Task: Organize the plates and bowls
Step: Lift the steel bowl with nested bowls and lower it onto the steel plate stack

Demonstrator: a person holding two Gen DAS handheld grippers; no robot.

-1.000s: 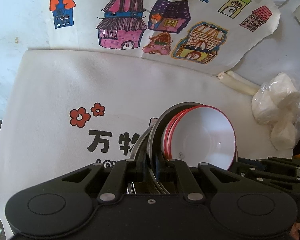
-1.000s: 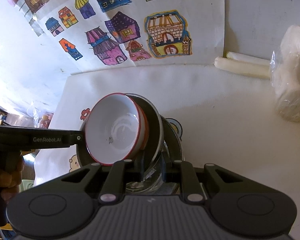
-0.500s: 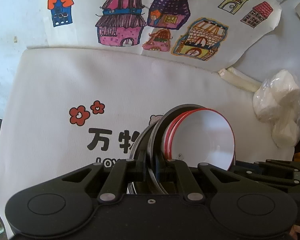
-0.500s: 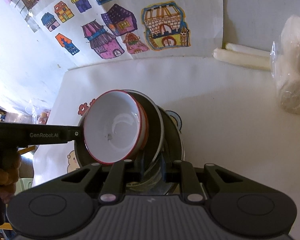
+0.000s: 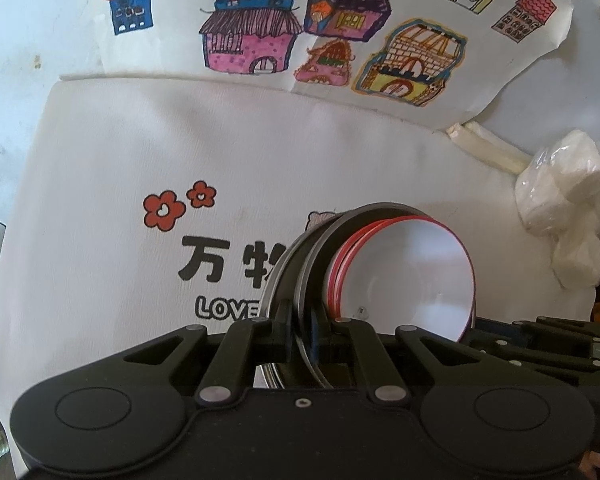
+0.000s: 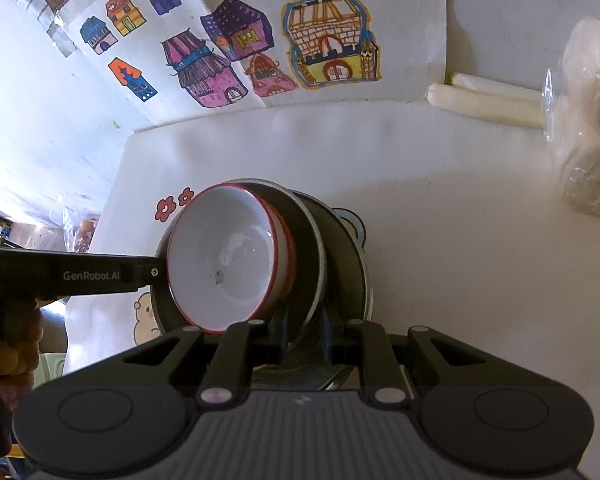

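- Two grippers are sharing one stack. Left wrist view: the left gripper (image 5: 302, 330) is clamping the near rim of a metal plate (image 5: 320, 248), with the red-rimmed white bowl (image 5: 408, 276) nested just right of the jaws, all tipped on edge above the white cloth (image 5: 100, 160).
- Right wrist view: the right gripper (image 6: 304, 334) is pinching another metal plate rim (image 6: 340, 240); the bowl is lying left of the jaws, mouth facing left, touching the left gripper's finger.
- Neither hand looks nearer; a level set-down probably depends on both tilting together.

A white, red-rimmed bowl (image 5: 408, 276) nests in stacked metal plates (image 5: 320, 248), the tilted stack raised above the cloth.
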